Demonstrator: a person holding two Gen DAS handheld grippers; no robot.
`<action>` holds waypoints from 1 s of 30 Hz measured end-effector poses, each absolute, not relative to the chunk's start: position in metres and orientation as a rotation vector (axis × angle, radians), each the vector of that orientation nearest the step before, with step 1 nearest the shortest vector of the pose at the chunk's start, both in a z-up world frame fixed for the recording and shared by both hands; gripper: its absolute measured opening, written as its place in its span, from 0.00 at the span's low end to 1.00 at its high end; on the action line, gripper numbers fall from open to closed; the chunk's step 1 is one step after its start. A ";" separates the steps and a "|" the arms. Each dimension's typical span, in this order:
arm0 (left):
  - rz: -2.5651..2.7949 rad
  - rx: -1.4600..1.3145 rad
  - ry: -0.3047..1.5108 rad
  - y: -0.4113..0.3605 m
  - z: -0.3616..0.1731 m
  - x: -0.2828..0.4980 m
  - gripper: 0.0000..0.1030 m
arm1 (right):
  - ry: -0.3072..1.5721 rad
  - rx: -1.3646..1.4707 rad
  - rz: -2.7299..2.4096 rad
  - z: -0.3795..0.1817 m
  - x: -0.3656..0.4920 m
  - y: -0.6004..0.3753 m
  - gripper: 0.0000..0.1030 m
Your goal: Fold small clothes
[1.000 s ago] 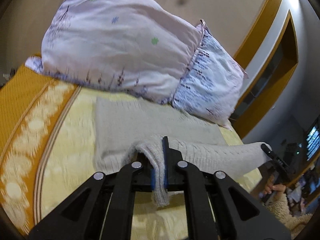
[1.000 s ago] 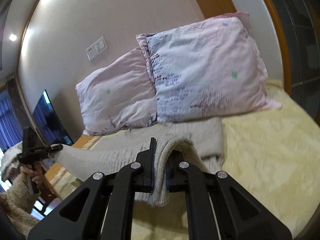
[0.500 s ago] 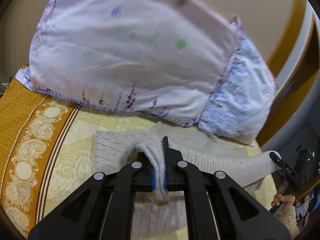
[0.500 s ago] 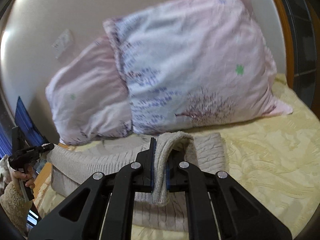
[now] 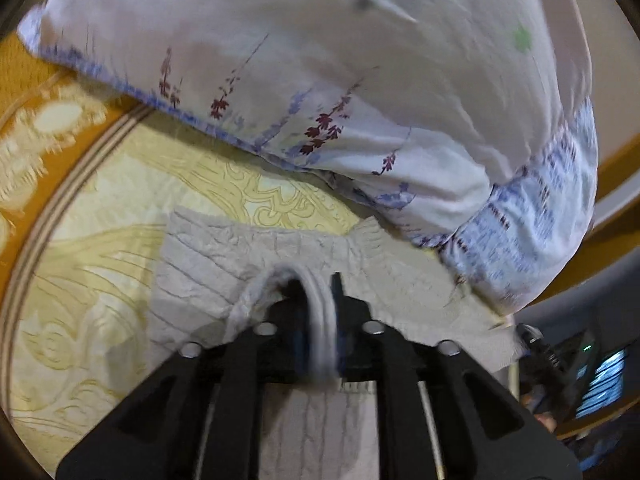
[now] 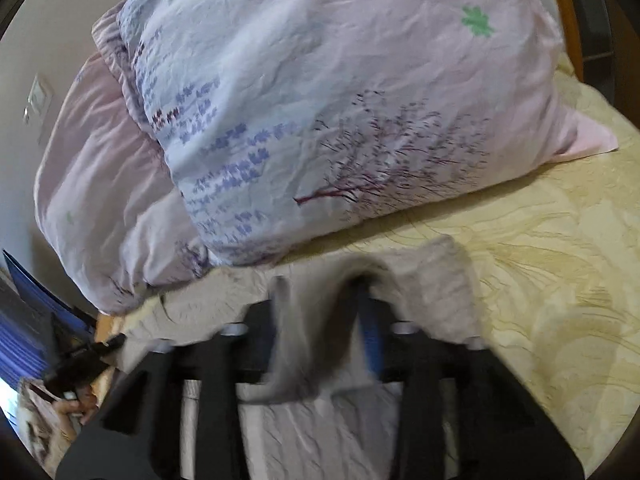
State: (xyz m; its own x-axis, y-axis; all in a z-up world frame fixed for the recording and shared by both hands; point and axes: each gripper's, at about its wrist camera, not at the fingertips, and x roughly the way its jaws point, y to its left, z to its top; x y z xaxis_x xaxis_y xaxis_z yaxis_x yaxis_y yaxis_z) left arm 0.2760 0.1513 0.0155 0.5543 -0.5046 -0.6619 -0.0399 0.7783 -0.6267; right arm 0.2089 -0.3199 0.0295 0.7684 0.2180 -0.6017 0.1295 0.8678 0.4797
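A small grey knit garment (image 5: 224,268) lies on the yellow bedspread (image 5: 100,300), folded over itself, close under the pillows. My left gripper (image 5: 320,320) is shut on a fold of its edge, low over the fabric. In the right wrist view the same garment (image 6: 440,284) lies below my right gripper (image 6: 324,312), whose jaws stand apart with a loop of knit draped between them; the frame is blurred there. Each gripper shows small at the other view's edge: the right gripper (image 5: 536,344) and the left gripper (image 6: 84,364).
Two pale floral pillows (image 5: 360,80) (image 6: 320,100) lean against the headboard just beyond the garment. An orange patterned border (image 5: 40,120) runs along the bedspread's left. A wooden bed frame (image 5: 616,168) is at right. A wall switch (image 6: 38,96) is at far left.
Both grippers carried the garment's edge forward toward the pillows and lowered it, folding the garment over. The right jaws, shut on the knit before, now stand apart.
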 end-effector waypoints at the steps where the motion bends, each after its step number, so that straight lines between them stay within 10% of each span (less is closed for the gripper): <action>1: -0.311 -0.679 0.947 0.155 0.016 0.277 0.35 | 0.693 0.526 0.047 0.031 0.210 -0.319 0.56; 5: -0.294 -0.693 0.877 0.166 0.034 0.271 0.57 | 0.638 0.510 0.045 0.045 0.198 -0.321 0.59; 30: -0.302 -0.294 0.982 0.162 0.021 0.185 0.36 | 0.768 0.347 0.063 0.005 0.116 -0.331 0.36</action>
